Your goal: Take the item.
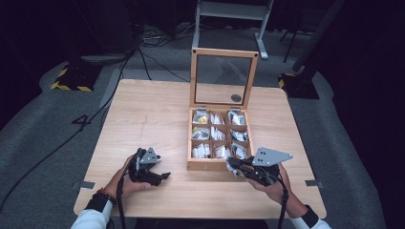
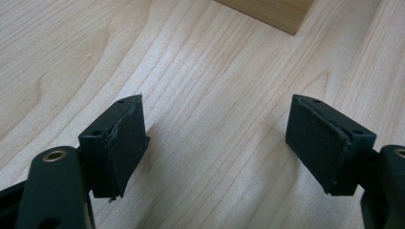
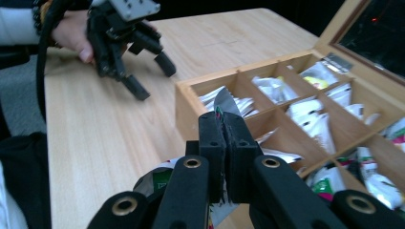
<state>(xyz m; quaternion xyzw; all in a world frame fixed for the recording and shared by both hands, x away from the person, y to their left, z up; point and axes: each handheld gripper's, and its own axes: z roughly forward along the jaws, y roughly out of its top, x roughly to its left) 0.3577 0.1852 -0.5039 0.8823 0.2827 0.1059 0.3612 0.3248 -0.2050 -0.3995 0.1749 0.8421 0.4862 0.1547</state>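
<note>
Nearest the person, the right gripper [image 3: 224, 138] has its two black jaws clamped on a small silvery foil sachet [image 3: 225, 102], whose top edge sticks up above the pads while the rest hangs below. In the high view that right gripper [image 1: 237, 168] sits at the near right corner of the shallow wooden compartment box [image 1: 190, 143], with the sachet [image 1: 234, 166] just outside the box's front wall. The left gripper [image 1: 163, 176] rests on the pale wooden table [image 1: 143, 114] to the left of the box, well apart from it; its jaws stand spread with only bare tabletop between the pads [image 2: 124, 143]. Beyond, the box's compartments are packed with more white and silver sachets [image 1: 201, 150]. At the back, the box's glass-paned wooden lid [image 1: 223, 78] stands upright, hinged open.
</note>
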